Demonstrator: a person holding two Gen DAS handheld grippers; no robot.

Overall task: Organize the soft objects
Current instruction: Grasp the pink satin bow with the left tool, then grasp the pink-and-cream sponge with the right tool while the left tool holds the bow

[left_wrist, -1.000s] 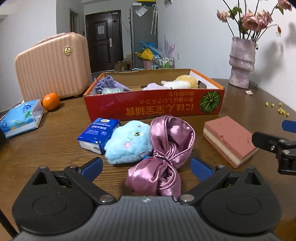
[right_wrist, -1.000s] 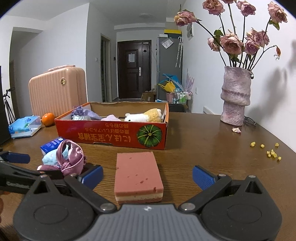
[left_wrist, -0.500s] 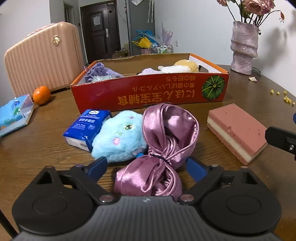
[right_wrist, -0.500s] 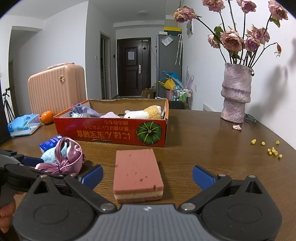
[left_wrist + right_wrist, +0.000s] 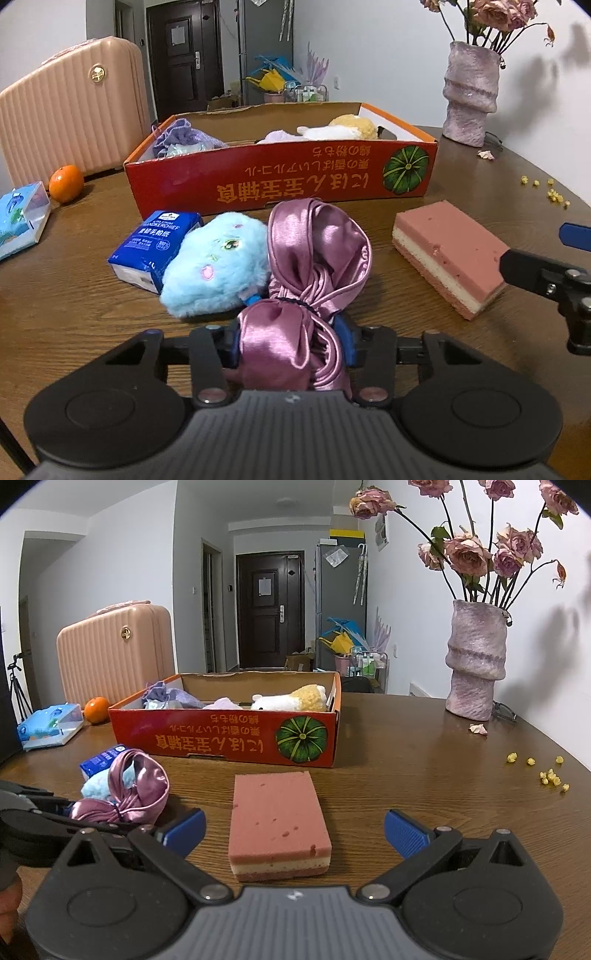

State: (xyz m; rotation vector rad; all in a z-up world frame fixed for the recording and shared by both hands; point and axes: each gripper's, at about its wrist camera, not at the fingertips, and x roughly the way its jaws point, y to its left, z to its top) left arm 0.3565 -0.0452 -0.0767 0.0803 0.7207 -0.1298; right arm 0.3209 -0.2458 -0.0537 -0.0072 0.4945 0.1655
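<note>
Left claw (image 5: 291,347) has just been closing and now pinches the satin scrunchie (image 5: 306,280) at its knotted waist for a lift into the box (image 5: 280,177) ahead (right claw (image 5: 293,829) spread wide, sponge (image 5: 277,823) between its fingers, unpressed).

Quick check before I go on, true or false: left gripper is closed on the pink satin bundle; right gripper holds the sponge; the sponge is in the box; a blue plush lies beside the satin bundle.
1. Left gripper is closed on the pink satin bundle: true.
2. Right gripper holds the sponge: false, its jaws stand open around it.
3. Sponge in the box: false, it lies on the table.
4. Blue plush beside the bundle: true.
</note>
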